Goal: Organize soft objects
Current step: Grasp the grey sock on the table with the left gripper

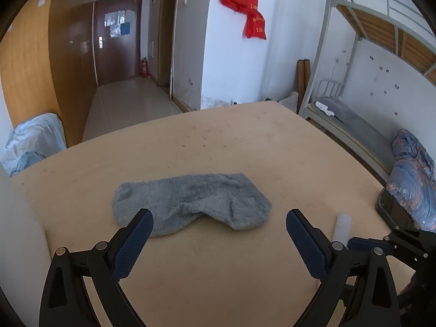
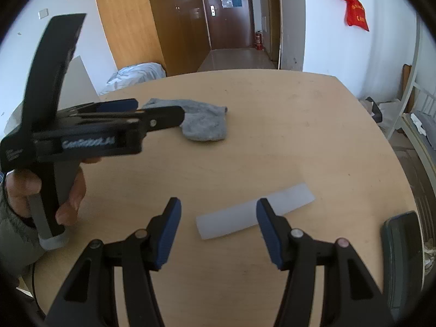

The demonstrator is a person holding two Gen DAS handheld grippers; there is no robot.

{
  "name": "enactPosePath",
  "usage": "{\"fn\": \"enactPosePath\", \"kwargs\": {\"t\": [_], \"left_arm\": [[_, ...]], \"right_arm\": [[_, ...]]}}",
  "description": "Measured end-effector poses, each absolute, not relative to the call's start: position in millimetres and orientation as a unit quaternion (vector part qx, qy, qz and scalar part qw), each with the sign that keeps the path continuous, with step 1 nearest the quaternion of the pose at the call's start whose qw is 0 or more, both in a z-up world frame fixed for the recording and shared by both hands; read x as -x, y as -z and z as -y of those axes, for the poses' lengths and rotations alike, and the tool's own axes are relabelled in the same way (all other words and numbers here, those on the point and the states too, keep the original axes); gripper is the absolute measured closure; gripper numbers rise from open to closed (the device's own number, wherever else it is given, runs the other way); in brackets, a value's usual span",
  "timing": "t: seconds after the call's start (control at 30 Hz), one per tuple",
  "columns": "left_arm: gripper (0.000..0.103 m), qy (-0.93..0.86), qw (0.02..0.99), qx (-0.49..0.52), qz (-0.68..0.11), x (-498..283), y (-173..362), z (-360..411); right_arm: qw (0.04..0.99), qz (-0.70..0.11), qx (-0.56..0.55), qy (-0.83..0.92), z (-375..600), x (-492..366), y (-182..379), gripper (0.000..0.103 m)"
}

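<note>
A grey sock (image 1: 190,200) lies flat on the wooden table (image 1: 218,141). My left gripper (image 1: 219,218) is open, its fingers either side of the sock's near edge, just above it. In the right wrist view the sock (image 2: 204,124) lies at the far left, partly behind the left gripper (image 2: 152,111). A white translucent strip (image 2: 253,214) lies flat on the table (image 2: 272,122). My right gripper (image 2: 218,207) is open and empty, its fingers straddling the strip's near left part. The strip's end (image 1: 342,227) shows at the right in the left wrist view.
A dark phone (image 2: 403,259) lies at the table's right edge, also in the left wrist view (image 1: 392,209). A bunk bed (image 1: 368,125) with a blue quilt (image 1: 411,174) stands to the right. A bundle of pale bedding (image 1: 32,141) lies beyond the left edge.
</note>
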State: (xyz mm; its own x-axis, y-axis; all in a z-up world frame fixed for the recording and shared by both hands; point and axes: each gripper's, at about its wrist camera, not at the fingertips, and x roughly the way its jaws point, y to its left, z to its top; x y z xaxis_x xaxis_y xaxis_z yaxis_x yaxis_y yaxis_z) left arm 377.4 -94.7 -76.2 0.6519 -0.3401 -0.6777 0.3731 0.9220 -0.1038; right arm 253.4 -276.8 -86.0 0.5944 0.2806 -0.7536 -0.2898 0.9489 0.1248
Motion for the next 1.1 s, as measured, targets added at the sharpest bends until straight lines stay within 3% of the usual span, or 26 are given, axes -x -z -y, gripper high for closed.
{"fn": "enactPosePath", "kwargs": {"t": [0.13,0.53,0.6,0.67,0.77,1.1], "left_arm": [[0.008,0.193,0.903,-0.016,-0.383,-393,84,95],[0.041,0.169,0.889,-0.022,-0.425,-415,106,91],[0.063,0.157,0.892,-0.026,-0.423,-414,106,90],[0.078,0.157,0.891,-0.019,-0.425,-414,105,87],[0.093,0.151,0.893,-0.020,-0.424,-412,105,84],[0.098,0.152,0.900,-0.013,-0.408,-403,95,89]], "right_arm": [[0.893,-0.419,0.004,-0.161,280,-251,85,0.041],[0.893,-0.419,-0.014,-0.164,291,-253,86,0.041],[0.893,-0.420,-0.016,-0.162,290,-253,87,0.041],[0.893,-0.421,-0.019,-0.161,292,-252,88,0.041],[0.893,-0.421,-0.019,-0.159,291,-252,87,0.041],[0.888,-0.436,-0.007,-0.147,287,-257,94,0.041]]}}
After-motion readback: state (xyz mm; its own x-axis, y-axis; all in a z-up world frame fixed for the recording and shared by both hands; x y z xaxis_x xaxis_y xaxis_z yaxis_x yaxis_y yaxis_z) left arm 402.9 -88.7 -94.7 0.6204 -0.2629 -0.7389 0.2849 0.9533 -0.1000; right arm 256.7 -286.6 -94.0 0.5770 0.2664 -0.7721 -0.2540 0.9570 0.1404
